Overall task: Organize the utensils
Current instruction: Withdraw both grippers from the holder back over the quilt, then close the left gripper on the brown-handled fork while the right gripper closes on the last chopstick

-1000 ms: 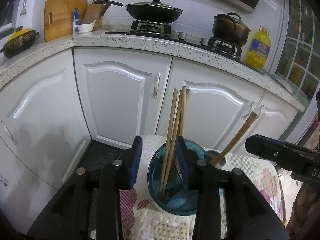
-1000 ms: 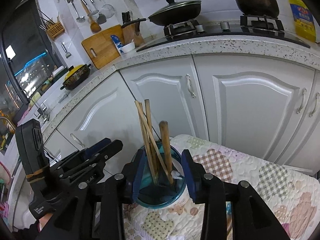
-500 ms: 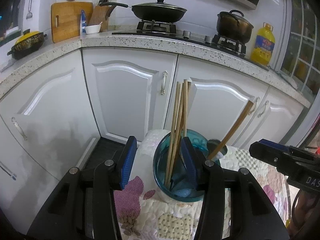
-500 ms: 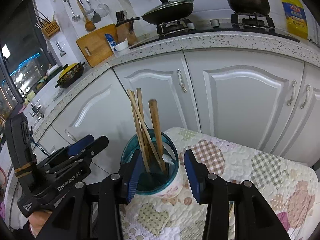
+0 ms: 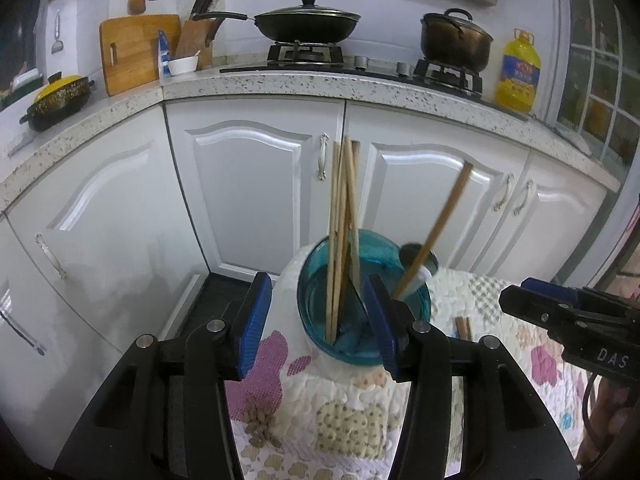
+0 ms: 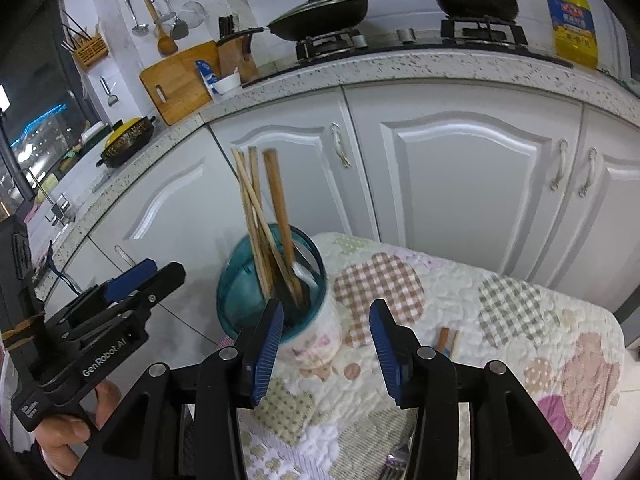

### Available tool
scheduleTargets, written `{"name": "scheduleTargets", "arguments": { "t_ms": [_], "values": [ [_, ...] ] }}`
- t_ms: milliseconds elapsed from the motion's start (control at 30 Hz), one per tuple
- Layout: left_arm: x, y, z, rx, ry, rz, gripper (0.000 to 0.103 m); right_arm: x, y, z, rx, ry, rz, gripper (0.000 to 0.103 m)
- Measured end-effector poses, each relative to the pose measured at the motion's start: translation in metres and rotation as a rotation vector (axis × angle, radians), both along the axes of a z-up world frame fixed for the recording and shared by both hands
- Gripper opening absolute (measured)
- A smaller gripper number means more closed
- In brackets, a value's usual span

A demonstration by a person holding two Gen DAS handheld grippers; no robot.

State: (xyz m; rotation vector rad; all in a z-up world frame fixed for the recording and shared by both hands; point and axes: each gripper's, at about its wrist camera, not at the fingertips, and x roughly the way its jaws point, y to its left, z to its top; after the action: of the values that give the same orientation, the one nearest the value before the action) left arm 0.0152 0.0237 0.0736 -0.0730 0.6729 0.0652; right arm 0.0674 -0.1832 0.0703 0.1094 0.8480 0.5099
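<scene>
Teal-rimmed utensil holder, white floral body, stands on a quilted patchwork cloth at the near-left corner of a small table. Left wrist view: contents are a bundle of wooden chopsticks, standing nearly upright, and a wooden-handled spoon leaning to the right, its white bowl end at the holder's rim. Left gripper: blue-padded jaws set wide apart, nothing held; the left pad is off to the side of the holder, the right pad overlaps the holder's rim in this view, contact not determinable. Two loose wooden stick ends lie on the cloth just right of the holder. Right gripper enters from the right edge, near the holder but apart from it. Background: white cabinet doors, speckled countertop, lidded wok, dark pot, yellow oil bottle, wooden cutting board.

Right wrist view: right gripper, jaws wide apart, empty, held above the cloth with the holder just ahead of its left pad. Chopsticks and spoon handle lean together inside. Loose stick ends lie on the cloth beside the right pad. A fork's tines show at the bottom edge. Left gripper sits at left, held by a hand; from this side its opening cannot be judged.
</scene>
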Motion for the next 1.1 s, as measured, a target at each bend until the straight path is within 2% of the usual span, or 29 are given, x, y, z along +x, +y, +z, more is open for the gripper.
{"name": "scheduleTargets", "arguments": {
  "t_ms": [233,533,567,633,1100],
  "values": [
    [-0.014,-0.015,-0.008,0.009,0.017,-0.041,0.048,-0.011,-0.031,-0.024,-0.019,0.052,-0.051,0.043],
    [-0.03,-0.042,-0.028,-0.057,0.07,-0.138,0.048,-0.015,-0.078,-0.094,-0.064,0.21,-0.127,0.043],
    [-0.03,-0.047,-0.032,-0.058,0.082,-0.148,0.048,-0.013,-0.081,-0.103,-0.071,0.226,-0.132,0.042],
    [-0.031,-0.056,-0.041,-0.058,0.106,-0.165,0.048,-0.008,-0.082,-0.117,-0.072,0.257,-0.13,0.031],
    [-0.017,-0.09,-0.081,-0.049,0.218,-0.239,0.048,0.043,-0.068,-0.156,-0.104,0.318,-0.143,0.011]
  ]
}}
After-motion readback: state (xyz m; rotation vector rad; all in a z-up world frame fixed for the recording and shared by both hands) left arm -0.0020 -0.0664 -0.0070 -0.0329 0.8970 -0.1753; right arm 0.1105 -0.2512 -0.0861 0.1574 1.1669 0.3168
